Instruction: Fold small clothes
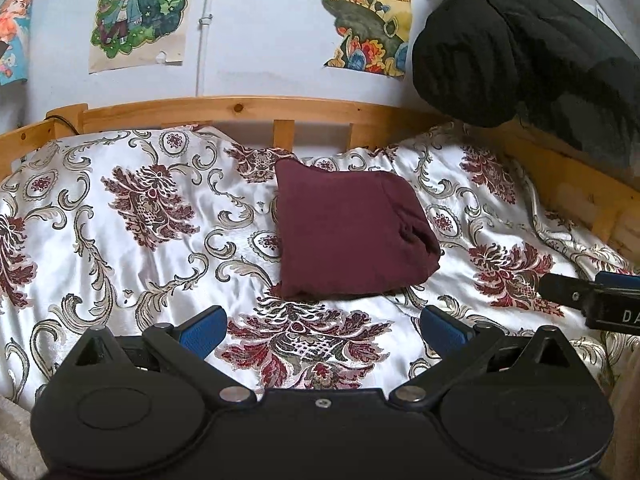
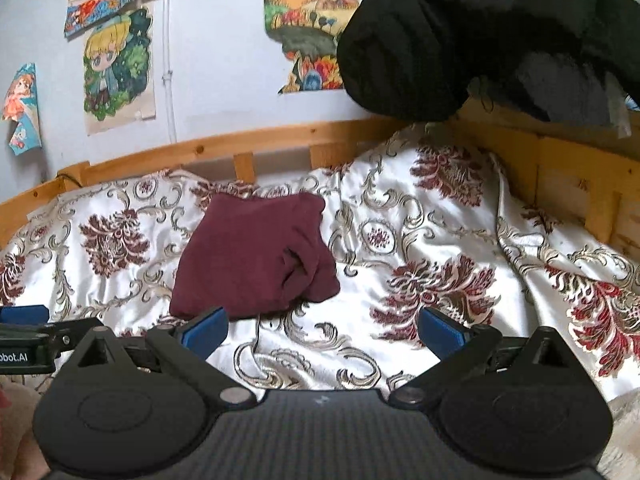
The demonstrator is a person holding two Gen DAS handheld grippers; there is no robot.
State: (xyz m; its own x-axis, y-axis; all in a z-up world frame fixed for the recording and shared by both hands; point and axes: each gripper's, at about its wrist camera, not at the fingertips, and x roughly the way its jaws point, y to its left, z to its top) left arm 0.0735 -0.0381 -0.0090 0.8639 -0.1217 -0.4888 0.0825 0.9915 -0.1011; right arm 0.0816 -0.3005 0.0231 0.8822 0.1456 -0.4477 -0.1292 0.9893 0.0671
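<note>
A dark red garment [image 1: 348, 232] lies folded into a compact rectangle on the patterned bedspread [image 1: 132, 216]. It also shows in the right wrist view [image 2: 252, 256], left of centre. My left gripper [image 1: 324, 328] is open and empty, held just in front of the garment's near edge. My right gripper [image 2: 322, 330] is open and empty, with its left blue fingertip [image 2: 206, 328] close to the garment's near edge. The right gripper's tip shows at the right edge of the left wrist view [image 1: 592, 296].
A wooden bed frame [image 1: 240, 114] runs along the back and right side. A black garment [image 1: 520, 52] hangs over the frame at the upper right. Posters [image 1: 138, 12] hang on the white wall. Beige fabric [image 1: 12, 432] lies at the near left.
</note>
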